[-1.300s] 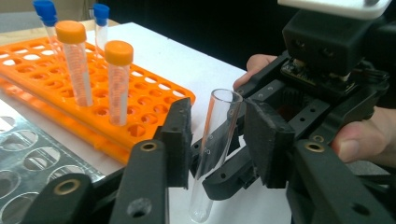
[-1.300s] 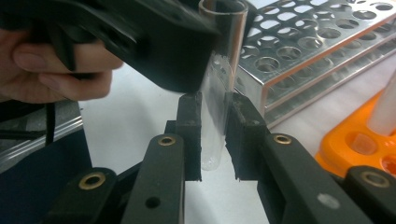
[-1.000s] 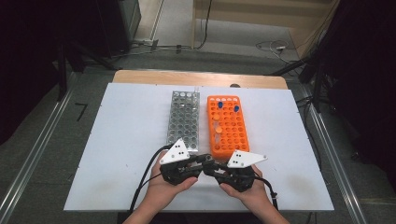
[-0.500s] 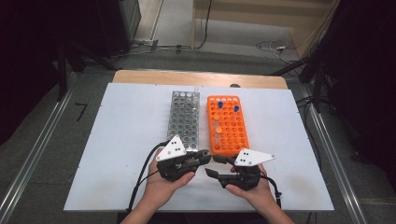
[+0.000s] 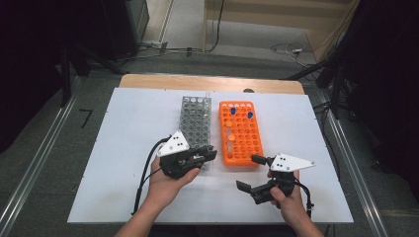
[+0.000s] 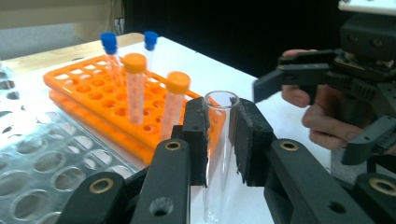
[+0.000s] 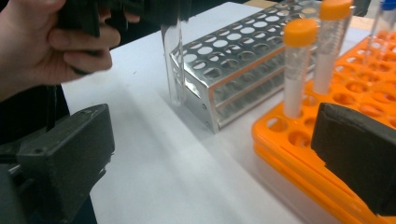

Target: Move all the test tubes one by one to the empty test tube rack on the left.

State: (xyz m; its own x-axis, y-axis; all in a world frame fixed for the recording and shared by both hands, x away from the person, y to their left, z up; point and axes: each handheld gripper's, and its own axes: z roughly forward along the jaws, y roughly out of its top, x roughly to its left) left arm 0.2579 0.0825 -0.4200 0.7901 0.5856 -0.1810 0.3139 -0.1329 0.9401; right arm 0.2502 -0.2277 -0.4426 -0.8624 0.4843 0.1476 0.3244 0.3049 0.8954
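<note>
Glass tube point(image 6: 219, 154) stands upright, clamped in left hand-held gripper point(image 6: 220, 140).

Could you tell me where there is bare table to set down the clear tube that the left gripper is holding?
The white table is bare left of the metal rack, and right of the orange rack up to the far edge. It is crowded between the left gripper and right gripper.

You're working in a lab: on your white surface point(image 5: 123, 148) stand a metal test-tube rack point(image 5: 195, 121) and an orange test-tube rack point(image 5: 242, 136) holding capped tubes point(image 6: 135, 86), with cables point(image 5: 286, 49) trailing over the floor and metal framing rails point(image 5: 34, 168) alongside.
</note>
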